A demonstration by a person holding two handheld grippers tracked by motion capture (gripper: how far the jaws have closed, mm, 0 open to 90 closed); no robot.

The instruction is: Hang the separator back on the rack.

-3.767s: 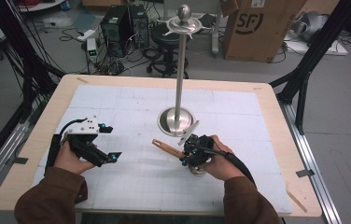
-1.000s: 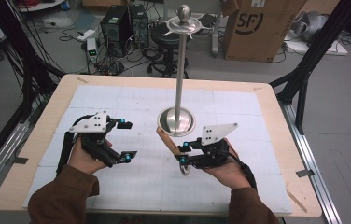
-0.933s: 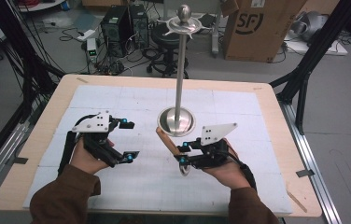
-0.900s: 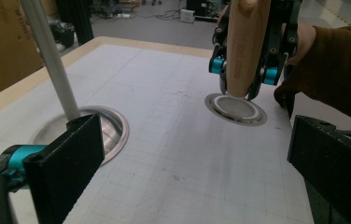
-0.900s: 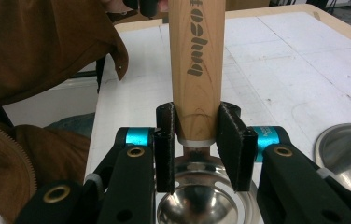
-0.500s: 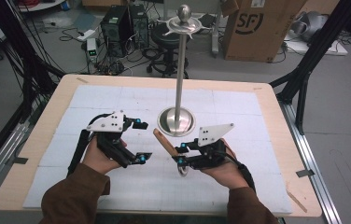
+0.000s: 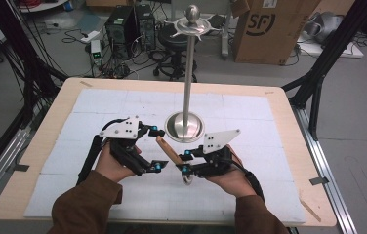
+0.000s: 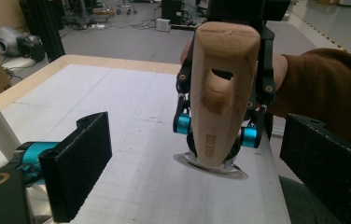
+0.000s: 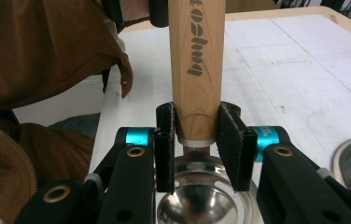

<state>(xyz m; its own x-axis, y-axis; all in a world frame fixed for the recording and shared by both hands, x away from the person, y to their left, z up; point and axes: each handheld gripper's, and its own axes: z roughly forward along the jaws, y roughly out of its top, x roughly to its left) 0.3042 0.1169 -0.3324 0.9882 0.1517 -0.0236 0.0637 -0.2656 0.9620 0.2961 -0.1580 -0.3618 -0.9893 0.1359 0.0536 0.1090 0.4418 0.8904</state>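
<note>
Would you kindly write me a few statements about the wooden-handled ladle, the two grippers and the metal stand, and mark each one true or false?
1. The right gripper is clamped on the wooden handle of the ladle. True.
2. The left gripper has its jaws shut on the handle's far end. False: its jaws stand wide apart on either side of the handle, not touching it.
3. The metal stand is upright on the table, beyond both grippers. True.
4. The ladle hangs from a hook at the top of the stand. False: it is held low over the table, in front of the stand's base.
5. The handle's free end has a hole in it. True.
</note>
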